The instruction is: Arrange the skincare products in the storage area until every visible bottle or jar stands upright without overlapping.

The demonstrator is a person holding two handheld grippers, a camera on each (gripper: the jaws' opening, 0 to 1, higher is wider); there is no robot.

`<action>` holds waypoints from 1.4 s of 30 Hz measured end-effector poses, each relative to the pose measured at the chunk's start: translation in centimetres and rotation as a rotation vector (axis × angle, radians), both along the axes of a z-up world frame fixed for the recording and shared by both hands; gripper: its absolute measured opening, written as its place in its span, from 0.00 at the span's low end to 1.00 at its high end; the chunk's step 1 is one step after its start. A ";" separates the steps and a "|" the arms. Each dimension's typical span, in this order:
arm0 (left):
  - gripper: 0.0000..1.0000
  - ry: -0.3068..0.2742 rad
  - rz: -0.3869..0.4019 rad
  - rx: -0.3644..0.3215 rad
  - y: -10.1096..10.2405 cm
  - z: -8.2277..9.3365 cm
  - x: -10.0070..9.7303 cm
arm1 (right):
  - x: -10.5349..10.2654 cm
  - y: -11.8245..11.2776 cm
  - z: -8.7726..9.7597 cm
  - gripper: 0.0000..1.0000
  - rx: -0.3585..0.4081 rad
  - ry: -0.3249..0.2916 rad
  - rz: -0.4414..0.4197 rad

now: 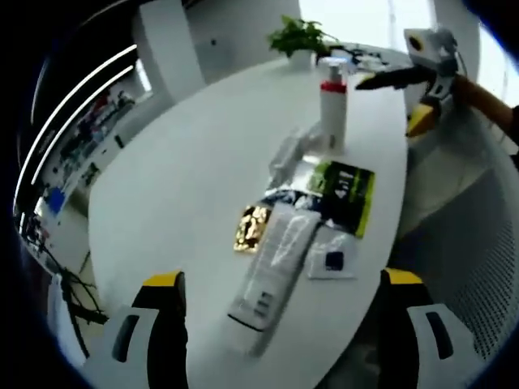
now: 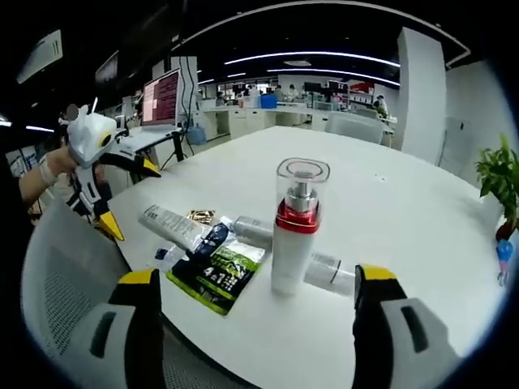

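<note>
We've got L gripper (image 1: 280, 324) w/ jaws wide apart, nothing between. R gripper (image 2: 255, 312) same, jaws spread, nothing gripped. Our left hand (image 2: 61, 166) grips L gripper's handle.

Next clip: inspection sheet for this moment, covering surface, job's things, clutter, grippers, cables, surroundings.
Surface: white table, oval, mostly bare.
Job's things: pump bottle with red collar and clear cap stands upright; white tube lies flat; a clear bottle lies on its side behind the pump bottle.
Clutter: black-and-green sachet, gold packet, small white sachet, bunched around the tube.
Grippers: left gripper open, empty, short of the tube; right gripper open, empty, facing the pump bottle.
Cables: nothing seen on the table.
Surroundings: potted plant at the far end, mesh chair, office desks and a monitor behind.
</note>
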State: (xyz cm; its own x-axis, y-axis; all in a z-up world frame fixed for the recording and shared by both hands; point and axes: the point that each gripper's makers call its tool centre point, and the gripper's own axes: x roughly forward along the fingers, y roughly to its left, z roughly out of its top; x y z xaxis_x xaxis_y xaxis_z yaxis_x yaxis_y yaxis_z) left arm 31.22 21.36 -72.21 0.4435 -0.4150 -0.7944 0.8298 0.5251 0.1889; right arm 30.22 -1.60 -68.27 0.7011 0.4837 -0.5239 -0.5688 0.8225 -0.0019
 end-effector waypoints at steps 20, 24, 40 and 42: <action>0.62 0.043 -0.119 0.057 -1.0 -2.1 1.2 | 0.5 -0.3 0.2 0.96 0.008 -0.046 -0.020; 0.56 0.059 -0.139 0.054 -1.5 -2.5 1.4 | 0.4 -0.2 0.1 0.96 0.013 -0.041 -0.015; 0.36 0.120 -0.222 0.111 -2.3 -4.6 1.9 | 0.6 -0.6 0.2 0.95 0.019 -0.049 -0.041; 0.36 0.122 -0.235 0.146 -2.1 -4.9 2.0 | 0.7 -0.6 0.2 0.95 0.023 -0.048 -0.043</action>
